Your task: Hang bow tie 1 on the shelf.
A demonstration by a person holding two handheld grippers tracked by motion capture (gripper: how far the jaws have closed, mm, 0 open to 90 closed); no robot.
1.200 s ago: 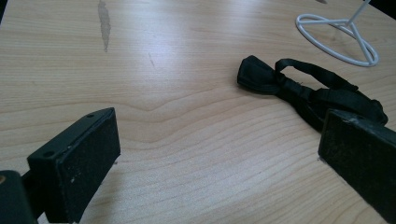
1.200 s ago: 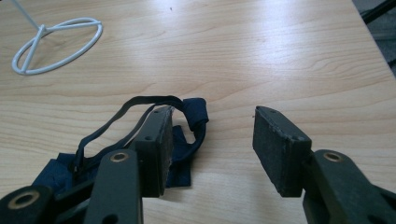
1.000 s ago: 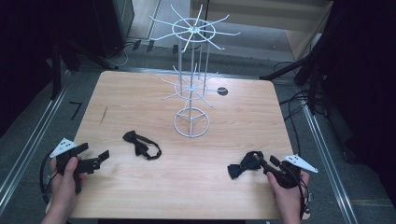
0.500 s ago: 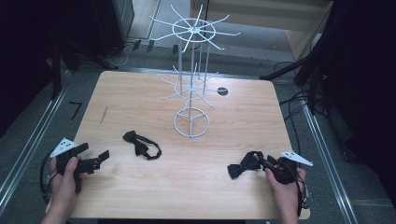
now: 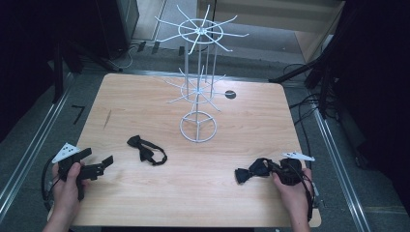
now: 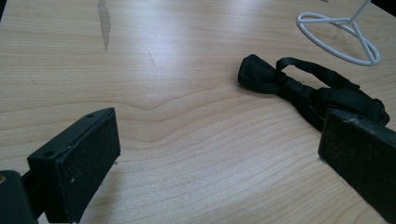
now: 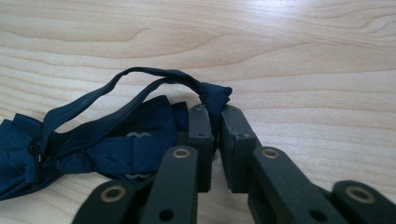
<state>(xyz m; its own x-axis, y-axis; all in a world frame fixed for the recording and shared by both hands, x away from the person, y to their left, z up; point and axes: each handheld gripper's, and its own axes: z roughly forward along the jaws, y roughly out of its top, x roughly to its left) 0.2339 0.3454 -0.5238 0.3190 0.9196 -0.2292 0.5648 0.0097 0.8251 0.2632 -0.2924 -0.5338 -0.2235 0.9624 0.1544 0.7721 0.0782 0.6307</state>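
The right gripper, held in the person's right hand near the front right corner of the wooden table, has just been closing its fingers, and in the right gripper view they are pinched together on a fold of the navy bow tie, a small bunch of cloth standing up between their tips. The rest of that tie lies on the table to one side of the fingers, with its strap arching in a loop above the wood. In the high view the same tie shows as a dark bundle just ahead of the gripper, resting on the table surface. The left gripper, held in the left hand near the front left corner, rests low over the table with its fingers spread wide and bare wood between them. A black bow tie lies flat on the table just beyond it, one end partly hidden behind a finger in the left gripper view, its strap curled beside it. Toward the middle of the table stands a white wire display rack, its round base ring on the wood and its spoked tiers carrying nothing that can be made out. The two ties lie well apart from each other.
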